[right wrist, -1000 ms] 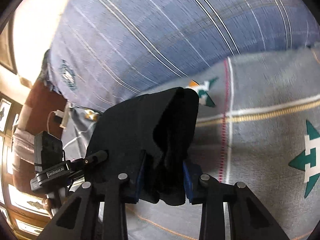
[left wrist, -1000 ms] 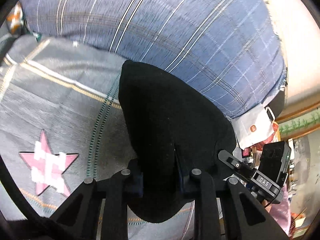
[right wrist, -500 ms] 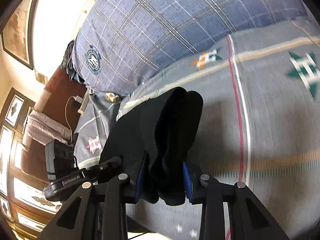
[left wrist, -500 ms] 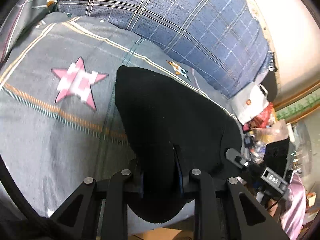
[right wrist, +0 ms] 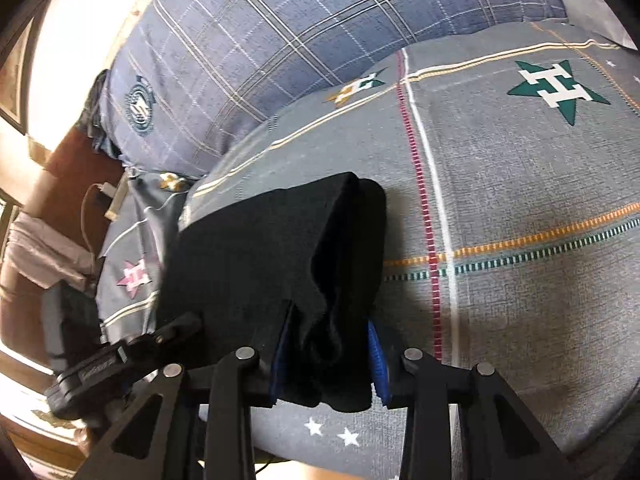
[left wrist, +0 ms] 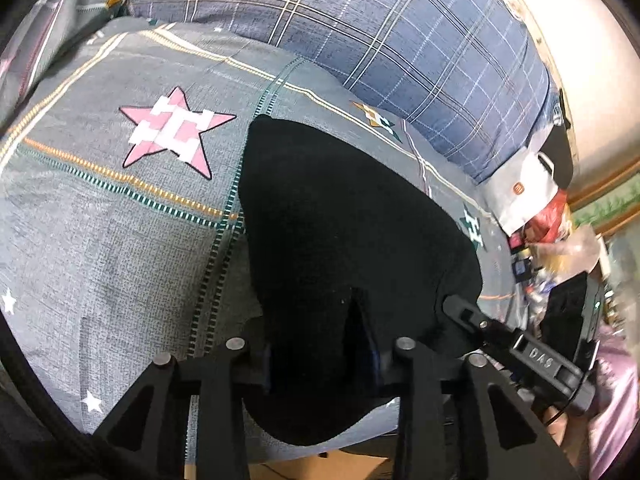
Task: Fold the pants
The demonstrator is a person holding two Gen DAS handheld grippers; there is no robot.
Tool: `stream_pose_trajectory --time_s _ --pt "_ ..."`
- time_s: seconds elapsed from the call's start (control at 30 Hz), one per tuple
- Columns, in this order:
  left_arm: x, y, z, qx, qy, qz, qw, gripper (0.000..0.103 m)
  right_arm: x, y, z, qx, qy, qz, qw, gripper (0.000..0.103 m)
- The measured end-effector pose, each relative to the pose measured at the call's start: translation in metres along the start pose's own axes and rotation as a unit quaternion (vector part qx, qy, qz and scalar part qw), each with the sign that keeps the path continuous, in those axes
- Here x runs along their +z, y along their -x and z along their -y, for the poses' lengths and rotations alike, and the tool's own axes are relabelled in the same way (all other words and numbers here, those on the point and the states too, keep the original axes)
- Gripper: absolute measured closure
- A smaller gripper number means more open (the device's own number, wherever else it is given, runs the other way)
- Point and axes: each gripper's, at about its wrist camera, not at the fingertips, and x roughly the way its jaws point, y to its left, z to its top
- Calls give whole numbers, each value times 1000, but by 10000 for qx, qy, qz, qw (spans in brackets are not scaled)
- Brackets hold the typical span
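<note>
Grippers tilt steeply down over a bed. The left gripper and right gripper each have the black pants bunched between their jaws; both pairs of jaws have just been opening, and whether the pads press the cloth cannot be told. The pants lie folded on the near part of the grey sheet, stretching away from the fingers. Stars on the sheet carry a letter "H". Right gripper's body reads "DAS".

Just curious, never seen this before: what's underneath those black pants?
The black pants lie on a grey star-patterned bedspread. Whatever sits directly beneath them is covered; only the bedspread around them shows.
</note>
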Motion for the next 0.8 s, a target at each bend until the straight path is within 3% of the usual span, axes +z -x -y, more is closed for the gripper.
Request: stream_pose_trajectory --time_s 0.03,0.1,0.27,0.37,0.53,0.6,0.8 --pt "0 0 1 39 -38 -16 10000 64 1 0 1 1 -29 10 10000 62" --pt "-1 0 4 55 -28 -36 10000 63 1 2 5 -16 -99 -5 9999 46" --pt "-20 13 -4 204 -103 76 9997 61 -5 21 10 100 -147 168 9997 41" --pt "-27 9 -7 305 -87 31 9995 60 -12 20 11 114 -127 55 9998 41" --pt "-32 0 -3 710 -231 40 9972 52 -18 6 6 -545 157 -191 9982 41" --pt "-34 -5 1 981 -364 114 9944 47 -19 3 11 -521 100 -273 9982 41" --pt "-35 -8 17 1440 -675 386 9865 46 -20 -3 21 -407 3 -374 9985 41"
